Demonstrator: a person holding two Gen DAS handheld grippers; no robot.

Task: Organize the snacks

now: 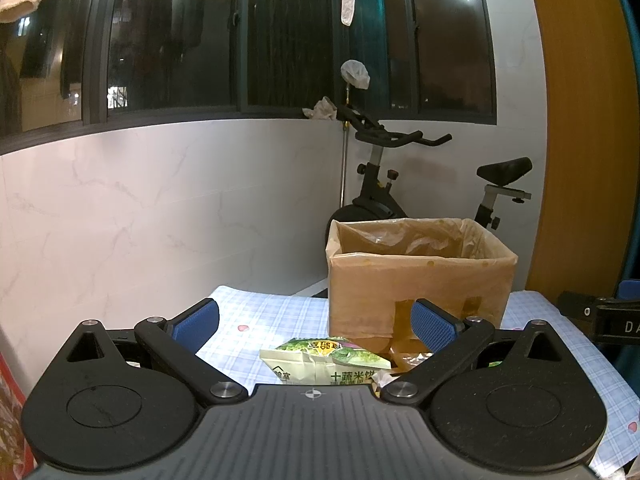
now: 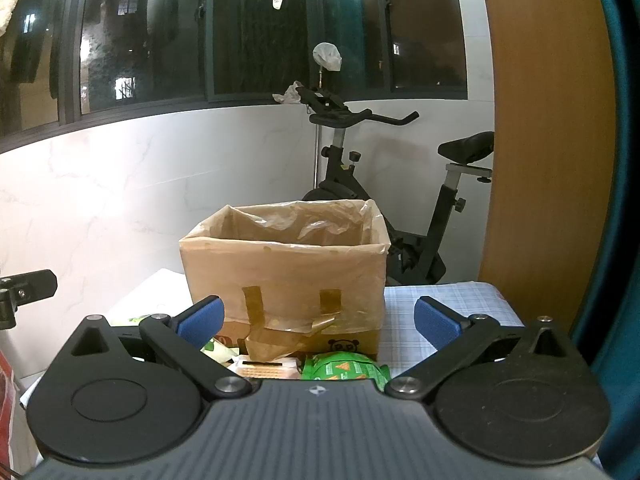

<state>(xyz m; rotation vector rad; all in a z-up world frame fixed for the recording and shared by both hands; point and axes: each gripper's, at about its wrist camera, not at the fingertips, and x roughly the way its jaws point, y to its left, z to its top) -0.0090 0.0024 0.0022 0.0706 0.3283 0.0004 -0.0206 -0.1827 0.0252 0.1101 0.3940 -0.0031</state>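
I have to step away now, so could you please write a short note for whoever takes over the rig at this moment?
Left gripper: open, holding nothing, pointed at a pale green snack packet on the checked tablecloth.
Right gripper: open, holding nothing, facing the cardboard box.
The box is lined with a plastic bag; its bottom is hidden, so I cannot tell what is inside.
A bright green snack bag and a cracker pack lie in front of the box.
Done: nothing that shows here.
Left: probably moving those snacks into the box.
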